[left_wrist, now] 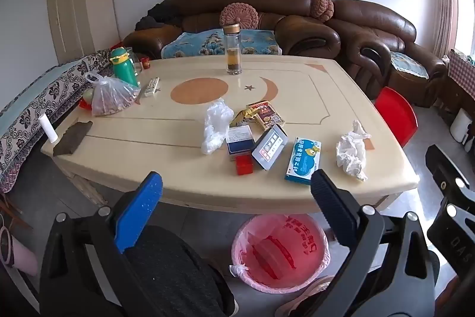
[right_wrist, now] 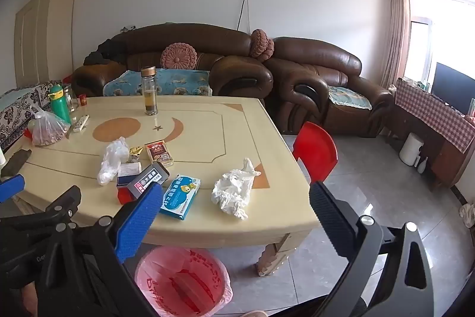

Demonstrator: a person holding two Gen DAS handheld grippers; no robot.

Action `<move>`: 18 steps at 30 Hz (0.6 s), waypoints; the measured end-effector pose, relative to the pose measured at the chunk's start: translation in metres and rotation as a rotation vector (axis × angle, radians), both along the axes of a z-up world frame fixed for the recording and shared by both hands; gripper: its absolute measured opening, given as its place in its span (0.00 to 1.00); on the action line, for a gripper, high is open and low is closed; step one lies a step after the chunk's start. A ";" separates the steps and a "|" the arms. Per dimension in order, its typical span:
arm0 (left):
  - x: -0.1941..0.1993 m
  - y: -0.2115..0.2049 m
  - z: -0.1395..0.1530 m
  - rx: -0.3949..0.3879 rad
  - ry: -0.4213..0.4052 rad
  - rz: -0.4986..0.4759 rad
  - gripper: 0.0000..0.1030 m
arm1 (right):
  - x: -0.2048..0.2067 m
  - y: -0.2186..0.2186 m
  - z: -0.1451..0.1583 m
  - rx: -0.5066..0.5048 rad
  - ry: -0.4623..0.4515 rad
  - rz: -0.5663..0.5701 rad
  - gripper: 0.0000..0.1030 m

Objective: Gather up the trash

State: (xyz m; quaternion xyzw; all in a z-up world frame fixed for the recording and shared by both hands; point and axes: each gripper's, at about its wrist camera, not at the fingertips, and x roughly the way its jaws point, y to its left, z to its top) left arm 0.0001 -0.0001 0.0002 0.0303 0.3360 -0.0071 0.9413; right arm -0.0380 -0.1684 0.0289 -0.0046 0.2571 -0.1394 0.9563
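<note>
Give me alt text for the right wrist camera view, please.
The open right gripper hovers above a cream table littered with crumpled white tissue, small boxes and a clear plastic bag. A pink-lined trash bin stands on the floor below the table's near edge.

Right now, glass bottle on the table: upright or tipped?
Upright. The glass bottle stands on its base on the table, gold cap on top, dark liquid settled at the bottom.

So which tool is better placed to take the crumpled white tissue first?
Probably the right tool: it is open, and the crumpled white tissue lies directly between its fingers, at the table's right edge.
</note>
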 end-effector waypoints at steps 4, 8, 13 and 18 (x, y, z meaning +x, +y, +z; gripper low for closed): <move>-0.002 -0.002 0.002 0.015 -0.009 -0.001 0.95 | 0.000 0.000 0.000 0.001 0.005 0.001 0.94; -0.001 -0.005 0.004 0.010 -0.003 -0.007 0.95 | 0.000 0.000 0.000 0.000 0.004 0.002 0.94; -0.002 -0.001 0.004 0.007 -0.016 0.007 0.95 | -0.001 0.000 0.000 0.001 0.004 0.003 0.94; -0.002 -0.001 0.005 0.012 -0.014 0.010 0.95 | -0.001 0.002 0.001 0.001 0.004 0.004 0.94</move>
